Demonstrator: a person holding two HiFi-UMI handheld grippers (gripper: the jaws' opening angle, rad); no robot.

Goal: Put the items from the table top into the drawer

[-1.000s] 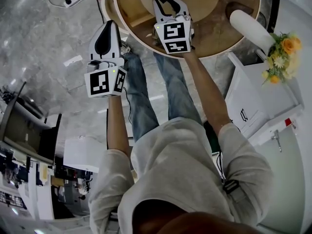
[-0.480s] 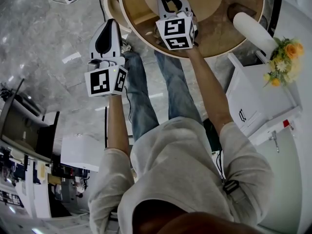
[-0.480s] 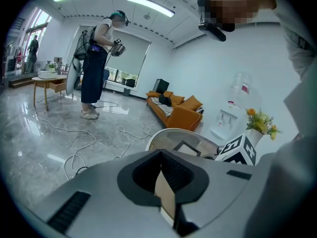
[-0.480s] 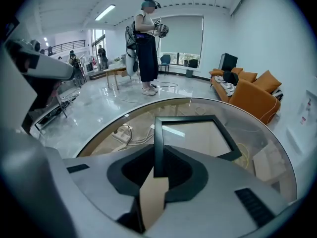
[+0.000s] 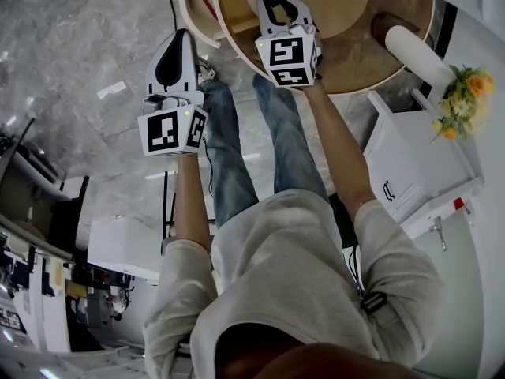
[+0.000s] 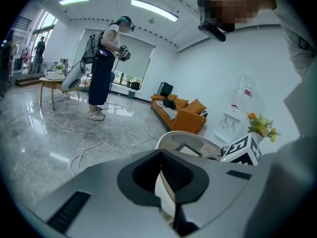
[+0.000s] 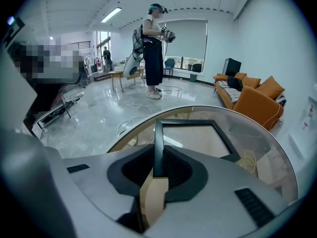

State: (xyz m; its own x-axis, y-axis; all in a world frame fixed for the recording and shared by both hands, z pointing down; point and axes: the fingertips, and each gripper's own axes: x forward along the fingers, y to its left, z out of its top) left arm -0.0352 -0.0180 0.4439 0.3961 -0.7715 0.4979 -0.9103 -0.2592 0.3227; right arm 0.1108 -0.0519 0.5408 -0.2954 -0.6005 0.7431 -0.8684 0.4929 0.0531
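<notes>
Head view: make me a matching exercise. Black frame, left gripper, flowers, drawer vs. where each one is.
Things:
1. black frame
2. left gripper
3. flowers
4. drawer

Places:
a. open, at the left edge of the table
b. in a white vase, right of the table
c. clamped at one bar by the right gripper
d. off the table, above the floor

Pairs: 1-c, 2-d, 3-b, 4-a.

The right gripper's jaws have just been closing, with the frame's bar between them.
</notes>
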